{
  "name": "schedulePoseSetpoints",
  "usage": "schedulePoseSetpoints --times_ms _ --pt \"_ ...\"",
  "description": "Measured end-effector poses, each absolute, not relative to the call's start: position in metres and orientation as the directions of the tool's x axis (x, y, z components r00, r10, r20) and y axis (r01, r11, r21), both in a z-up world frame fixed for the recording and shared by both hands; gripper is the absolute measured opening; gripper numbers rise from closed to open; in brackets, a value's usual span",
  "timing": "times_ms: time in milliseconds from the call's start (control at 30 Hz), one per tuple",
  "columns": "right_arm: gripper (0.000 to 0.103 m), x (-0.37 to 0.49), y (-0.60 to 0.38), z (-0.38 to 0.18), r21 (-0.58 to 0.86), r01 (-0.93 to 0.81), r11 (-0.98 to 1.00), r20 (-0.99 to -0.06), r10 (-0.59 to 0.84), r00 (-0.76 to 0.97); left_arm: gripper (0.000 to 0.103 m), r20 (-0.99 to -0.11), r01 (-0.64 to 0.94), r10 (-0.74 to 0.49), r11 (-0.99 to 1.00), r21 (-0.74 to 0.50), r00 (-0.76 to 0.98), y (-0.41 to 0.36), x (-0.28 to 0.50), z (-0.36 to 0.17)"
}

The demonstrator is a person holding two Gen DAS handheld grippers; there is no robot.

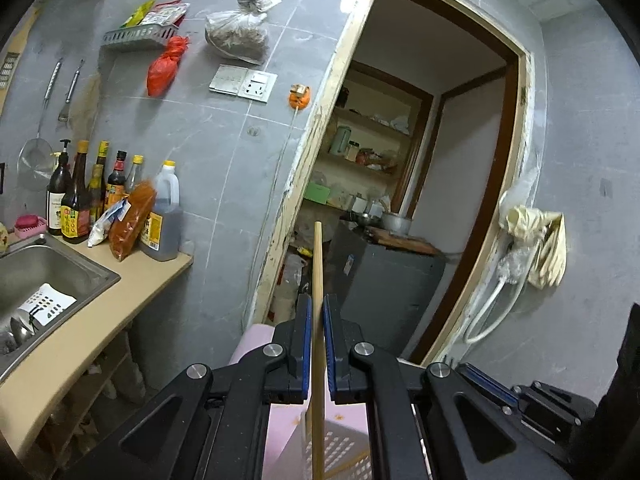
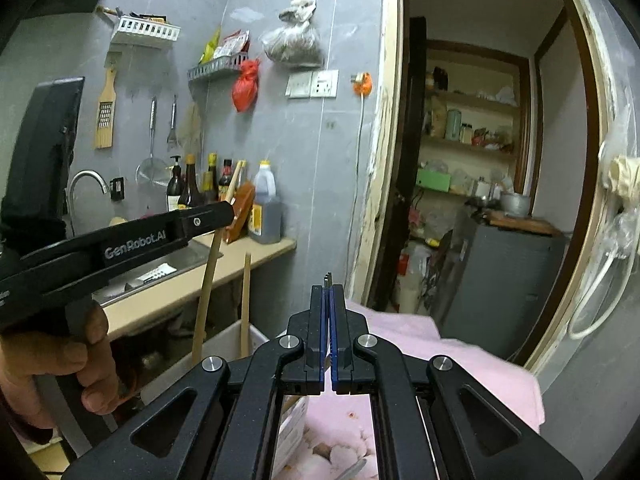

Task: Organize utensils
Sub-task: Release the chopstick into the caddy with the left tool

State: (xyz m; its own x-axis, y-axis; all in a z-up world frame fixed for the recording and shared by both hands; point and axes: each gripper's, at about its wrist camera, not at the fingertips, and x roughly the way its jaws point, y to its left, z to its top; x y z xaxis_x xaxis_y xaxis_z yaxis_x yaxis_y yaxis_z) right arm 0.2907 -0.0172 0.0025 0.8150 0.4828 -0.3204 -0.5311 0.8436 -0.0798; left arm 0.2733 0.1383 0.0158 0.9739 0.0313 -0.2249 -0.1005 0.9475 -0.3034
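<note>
**Both tongs clamped on utensils above a perforated basket**

In a grey-tiled kitchen beside an open doorway, the left tongs (image 1: pixel 317 312) are closed narrow on a long pale wooden chopstick (image 1: pixel 318 264), which stands nearly upright between the blue pads and rises well above the fingertips. Its lower end runs down past the tongs toward a white perforated plastic basket (image 1: pixel 340 448) that sits on a pink cloth (image 1: pixel 252 340). In the right wrist view, the same left tongs (image 2: pixel 228 210) reach in from the left, gripped by a person's hand (image 2: pixel 52 364), and the chopstick (image 2: pixel 206 296) slants down into the white basket (image 2: pixel 224 340), just beside a second wooden stick (image 2: pixel 245 304) already standing in it.

The right tongs (image 2: pixel 329 292) are pressed almost fully together on a thin metal utensil (image 2: pixel 328 278), of which only a small dark tip shows above the fingertips; what kind of utensil it is cannot be told. They hang over the pink cloth (image 2: pixel 460 352).

To the left, a beige tabletop (image 1: pixel 120 300) carries a steel sink (image 1: pixel 60 268) and a cluster of dark sauce bottles (image 1: pixel 80 200) against the wall.
</note>
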Motion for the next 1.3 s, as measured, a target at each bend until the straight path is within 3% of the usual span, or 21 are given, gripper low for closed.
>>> schedulePoseSetpoints --times_ms 267,533,667,700,833,1000,1233,1300 --pt "0.004 0.304 -0.024 -0.021 0.044 -0.566 0.823 -0.392 0.536 0.748 0.007 -0.293 -0.090 0.001 0.953 -0.291 0.956 0.140 0.272 0.003" --pt "0.019 0.298 -0.057 -0.021 0.153 -0.512 0.845 -0.359 0.530 0.768 0.012 -0.334 -0.066 -0.048 0.945 -0.321 0.941 0.142 0.262 0.000" --pt "0.043 0.292 -0.091 -0.016 0.188 -0.433 0.881 -0.332 0.472 0.816 0.041 -0.322 -0.054 -0.051 0.950 -0.309 0.945 0.133 0.253 0.006" --pt "0.044 0.291 -0.099 -0.014 0.190 -0.414 0.890 -0.327 0.455 0.828 0.048 -0.317 -0.051 -0.051 0.951 -0.306 0.947 0.131 0.251 0.007" --pt "0.054 0.282 -0.130 -0.009 0.172 -0.341 0.924 -0.305 0.379 0.873 0.056 -0.311 -0.035 -0.051 0.963 -0.266 0.949 0.111 0.245 0.014" --pt "0.070 0.270 -0.163 -0.001 0.144 -0.268 0.953 -0.283 0.299 0.911 0.076 -0.303 -0.017 -0.044 0.981 -0.196 0.952 0.078 0.237 0.021" --pt "0.102 0.253 -0.204 0.001 0.102 -0.207 0.973 -0.281 0.228 0.932 0.098 -0.311 0.006 -0.047 0.991 -0.132 0.949 0.032 0.231 0.021" --pt "0.102 0.250 -0.215 0.000 0.090 -0.196 0.977 -0.286 0.213 0.934 0.101 -0.318 0.015 -0.055 0.992 -0.127 0.947 0.019 0.230 0.019"
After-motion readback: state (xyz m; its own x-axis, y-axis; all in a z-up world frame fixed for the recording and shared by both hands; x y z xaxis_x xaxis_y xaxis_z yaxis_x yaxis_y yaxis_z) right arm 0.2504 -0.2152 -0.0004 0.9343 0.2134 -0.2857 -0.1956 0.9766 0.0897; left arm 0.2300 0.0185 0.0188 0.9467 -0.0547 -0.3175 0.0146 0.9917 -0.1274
